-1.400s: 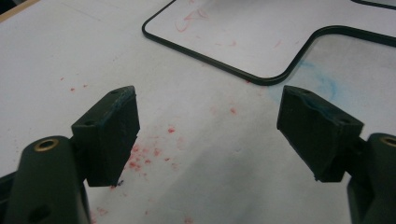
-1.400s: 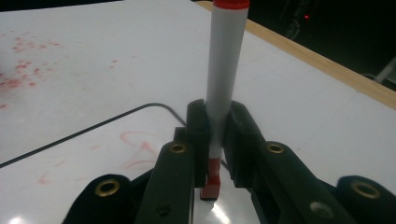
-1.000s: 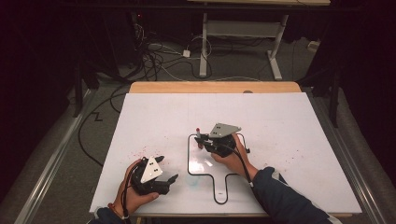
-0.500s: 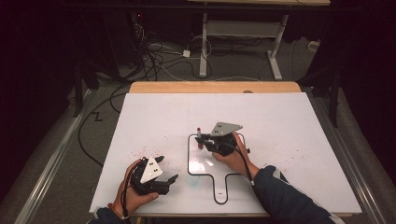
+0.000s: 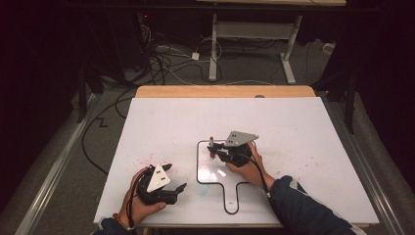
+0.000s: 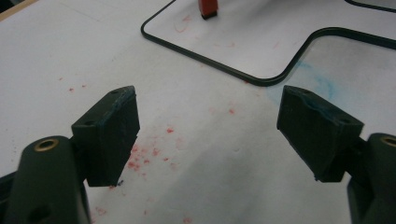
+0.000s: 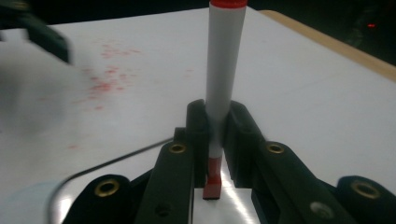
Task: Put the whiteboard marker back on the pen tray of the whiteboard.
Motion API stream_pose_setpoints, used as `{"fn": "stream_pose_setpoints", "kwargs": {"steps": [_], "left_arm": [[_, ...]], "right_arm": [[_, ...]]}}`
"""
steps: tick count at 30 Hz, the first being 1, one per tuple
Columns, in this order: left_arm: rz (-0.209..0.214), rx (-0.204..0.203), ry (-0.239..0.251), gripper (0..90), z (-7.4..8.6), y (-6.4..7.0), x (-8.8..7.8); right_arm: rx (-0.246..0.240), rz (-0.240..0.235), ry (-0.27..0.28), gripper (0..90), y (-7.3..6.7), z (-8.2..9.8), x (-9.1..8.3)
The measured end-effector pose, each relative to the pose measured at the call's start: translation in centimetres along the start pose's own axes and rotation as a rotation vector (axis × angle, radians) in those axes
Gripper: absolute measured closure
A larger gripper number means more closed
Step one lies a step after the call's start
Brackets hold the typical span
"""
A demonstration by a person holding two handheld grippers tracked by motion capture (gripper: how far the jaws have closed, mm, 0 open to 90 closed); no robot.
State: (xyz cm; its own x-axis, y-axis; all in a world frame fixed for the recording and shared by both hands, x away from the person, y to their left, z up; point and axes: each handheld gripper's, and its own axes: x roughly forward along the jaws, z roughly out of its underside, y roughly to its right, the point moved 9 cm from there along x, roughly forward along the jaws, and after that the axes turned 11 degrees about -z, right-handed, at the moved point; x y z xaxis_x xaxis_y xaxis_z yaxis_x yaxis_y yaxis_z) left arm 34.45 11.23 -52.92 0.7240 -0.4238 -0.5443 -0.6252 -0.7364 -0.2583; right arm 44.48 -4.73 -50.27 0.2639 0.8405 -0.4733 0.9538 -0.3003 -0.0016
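A red-capped marker (image 7: 219, 70) with a white barrel stands upright. Its red tip touches the white board inside a black paddle-shaped outline (image 5: 197, 166). My right gripper (image 5: 215, 151) is shut on the marker's lower barrel, with the jaws pressed on both sides (image 7: 216, 114). My left gripper (image 5: 176, 177) rests near the board's front left, held in a hand. Its jaws stand wide open with nothing between them (image 6: 208, 130). In the left gripper view the marker tip (image 6: 208, 8) shows far off inside the outline (image 6: 261, 81).
The white board (image 5: 293, 127) covers a wooden table whose far edge (image 5: 225, 91) shows. Red ink specks (image 6: 149, 154) and a faint blue smudge (image 6: 322, 84) mark the board. Cables (image 5: 161, 58) and a desk frame (image 5: 254, 29) lie on the floor beyond.
The right gripper with the marker has shifted only slightly to the right. The left gripper has stayed where it was.
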Motion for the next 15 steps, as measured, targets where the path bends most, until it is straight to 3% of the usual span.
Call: {"fn": "stream_pose_setpoints", "kwargs": {"steps": [3, 11, 13, 15], "left_arm": [[-0.001, -0.001, -0.002, 19.9, 0.0, 0.0, 0.0], [-0.001, 0.000, -0.005, 19.9, 0.0, 0.0, 0.1], [0.000, 0.000, -0.004, 19.9, 0.0, 0.1, 0.1], [0.002, 0.001, -0.005, 19.9, 0.0, 0.1, 0.1]], "right_arm": [[-0.009, -0.053, 0.008, 81.8, -1.8, 0.1, 0.0], [-0.027, -0.130, 0.015, 81.8, -4.5, -0.3, 1.0], [-0.047, -0.130, 0.007, 81.9, -4.3, -0.4, 1.1], [-0.050, -0.094, 0.007, 81.9, -3.2, -0.5, 1.2]]}}
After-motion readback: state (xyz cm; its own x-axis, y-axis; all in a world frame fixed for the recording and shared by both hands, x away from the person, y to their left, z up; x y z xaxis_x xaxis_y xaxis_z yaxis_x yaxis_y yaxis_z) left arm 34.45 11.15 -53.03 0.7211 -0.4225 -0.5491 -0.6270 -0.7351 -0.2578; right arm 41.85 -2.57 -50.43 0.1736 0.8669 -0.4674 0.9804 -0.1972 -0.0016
